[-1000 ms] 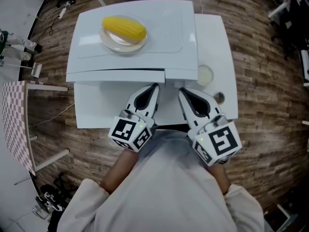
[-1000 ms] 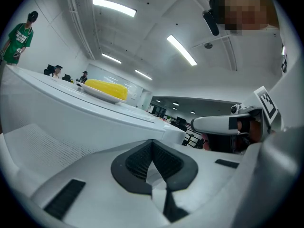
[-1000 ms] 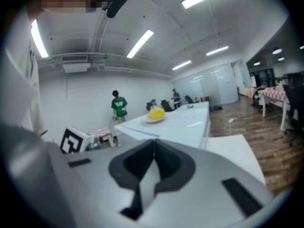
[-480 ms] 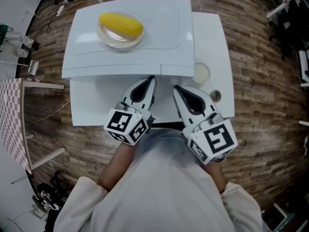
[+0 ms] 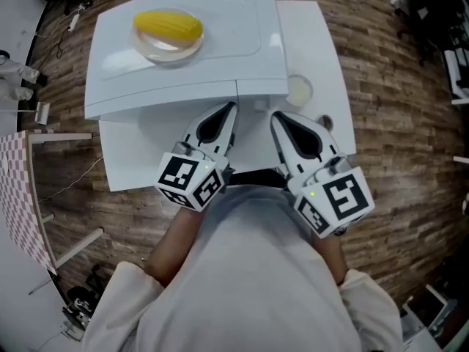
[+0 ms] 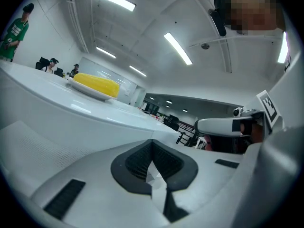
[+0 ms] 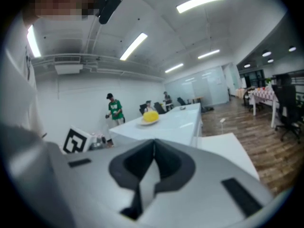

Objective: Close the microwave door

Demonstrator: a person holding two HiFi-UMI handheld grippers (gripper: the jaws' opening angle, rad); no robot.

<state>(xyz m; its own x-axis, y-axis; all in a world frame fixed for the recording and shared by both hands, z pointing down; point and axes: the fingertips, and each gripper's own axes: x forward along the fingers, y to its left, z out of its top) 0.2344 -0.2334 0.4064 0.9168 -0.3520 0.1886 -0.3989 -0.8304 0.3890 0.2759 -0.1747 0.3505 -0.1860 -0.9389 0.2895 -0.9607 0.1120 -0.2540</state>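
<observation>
Microwave (image 5: 227,46): on tabletop (image 5: 315,42), long axis left-right, front facing the person.
Left gripper (image 5: 230,110): jaws closed, empty, at microwave front.
Right gripper (image 5: 277,118): jaws closed, empty, alongside.
Top load: corn (image 5: 167,25) on plate (image 5: 167,56).

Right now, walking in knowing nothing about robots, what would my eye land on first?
The bright yellow corn cob on a plate atop the white microwave, at the upper left of the head view. The left tongs and right tongs, white, shut and empty, point side by side at the microwave's front, each bearing a black-and-white marker cube.
</observation>
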